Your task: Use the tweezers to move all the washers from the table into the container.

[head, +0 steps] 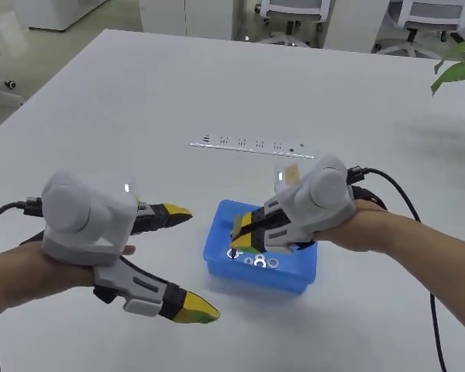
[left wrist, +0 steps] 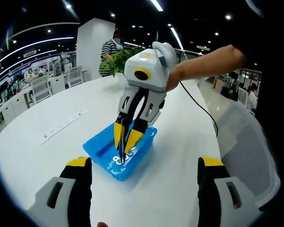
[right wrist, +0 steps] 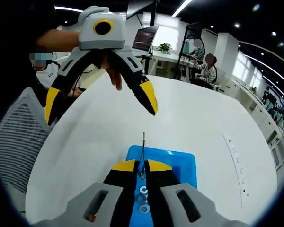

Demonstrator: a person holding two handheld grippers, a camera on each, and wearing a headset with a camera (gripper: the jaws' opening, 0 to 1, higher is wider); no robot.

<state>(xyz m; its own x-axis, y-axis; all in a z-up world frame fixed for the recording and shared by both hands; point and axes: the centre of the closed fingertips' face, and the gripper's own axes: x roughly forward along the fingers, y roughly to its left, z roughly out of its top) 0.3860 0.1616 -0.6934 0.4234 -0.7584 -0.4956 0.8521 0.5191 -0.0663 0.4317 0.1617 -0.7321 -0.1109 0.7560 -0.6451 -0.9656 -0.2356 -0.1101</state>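
Head view: right gripper fingers clamped tweezers over blue container (washers inside); left gripper fingers spread, empty. Deposit step, likely; next move called for easing squeeze.

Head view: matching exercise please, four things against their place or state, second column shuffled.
1. left gripper
2. right gripper
3. washers
4. power strip

A. lying inside the blue container
B. open, jaws spread, beside the container
C. flat on the table, beyond the container
D. shut on the tweezers, over the container

Pairs: 1-B, 2-D, 3-A, 4-C
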